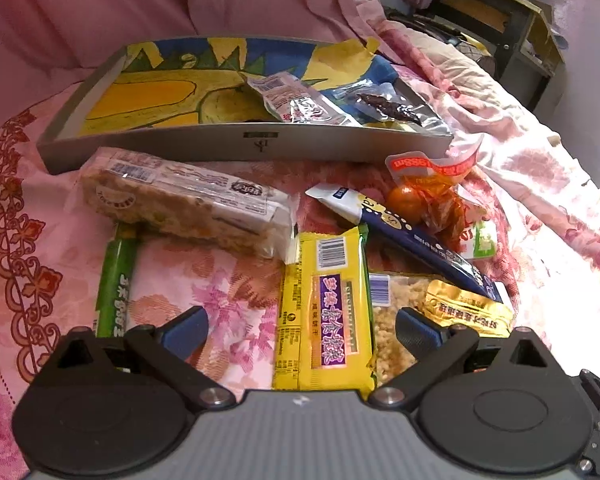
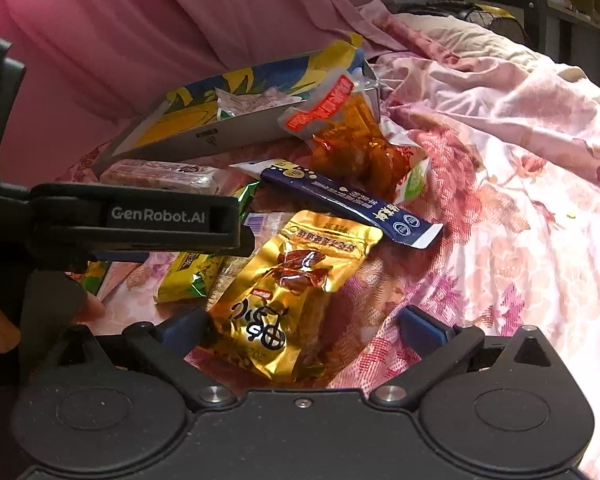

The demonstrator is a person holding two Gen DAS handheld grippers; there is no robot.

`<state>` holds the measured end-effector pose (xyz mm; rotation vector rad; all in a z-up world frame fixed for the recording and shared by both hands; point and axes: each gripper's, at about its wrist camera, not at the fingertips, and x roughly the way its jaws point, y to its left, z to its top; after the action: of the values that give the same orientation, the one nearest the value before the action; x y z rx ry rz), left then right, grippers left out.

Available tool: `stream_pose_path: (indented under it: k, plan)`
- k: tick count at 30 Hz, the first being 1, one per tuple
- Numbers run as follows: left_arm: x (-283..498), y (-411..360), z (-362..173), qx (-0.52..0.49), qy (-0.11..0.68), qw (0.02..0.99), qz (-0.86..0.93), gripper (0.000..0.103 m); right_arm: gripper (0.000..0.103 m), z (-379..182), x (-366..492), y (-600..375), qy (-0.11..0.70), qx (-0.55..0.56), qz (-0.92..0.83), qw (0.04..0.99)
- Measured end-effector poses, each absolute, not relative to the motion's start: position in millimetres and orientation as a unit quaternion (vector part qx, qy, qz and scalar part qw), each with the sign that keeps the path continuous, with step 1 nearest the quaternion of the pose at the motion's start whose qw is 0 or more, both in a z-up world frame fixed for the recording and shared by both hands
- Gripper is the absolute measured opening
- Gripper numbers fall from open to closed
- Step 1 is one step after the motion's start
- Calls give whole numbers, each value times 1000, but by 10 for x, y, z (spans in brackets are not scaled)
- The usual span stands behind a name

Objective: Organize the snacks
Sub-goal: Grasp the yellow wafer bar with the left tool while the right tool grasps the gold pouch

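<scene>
— Your grippers?
— My left gripper (image 1: 300, 330) is spread over the yellow packet (image 1: 326, 320); my right gripper (image 2: 302, 330) is spread around the gold pouch (image 2: 288, 296).
— Where?
— On the bed (image 2: 520, 208), before the tray (image 1: 244, 146).

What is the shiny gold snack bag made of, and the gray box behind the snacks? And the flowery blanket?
The gold snack bag looks like metallic foil-plastic film: it glints and crinkles. The gray box is probably cardboard, with a matte face and thin flat walls, though that is a guess. The flowery blanket is woven cloth, soft and rumpled into folds.
</scene>
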<state>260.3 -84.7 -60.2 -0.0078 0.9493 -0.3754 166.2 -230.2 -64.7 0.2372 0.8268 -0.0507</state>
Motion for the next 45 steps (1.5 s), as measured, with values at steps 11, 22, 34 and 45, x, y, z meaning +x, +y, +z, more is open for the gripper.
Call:
stream_pose_path:
  k: [11, 22, 34, 45]
  plan:
    - [2578, -614, -600, -41, 468, 860, -197, 64, 63, -560, 1600, -2332, 383, 115, -39, 916]
    - [2708, -667, -646, -44, 480, 856, -187, 68, 72, -603, 1618, -2435, 382, 167, -38, 908]
    - [2447, -661, -639, -11, 475, 860, -184, 56, 47, -560, 1575, -2364, 378, 156, -34, 912]
    - [2022, -567, -699, -44, 448, 880, -151, 56, 34, -499, 1529, -2332, 370, 156, -14, 916]
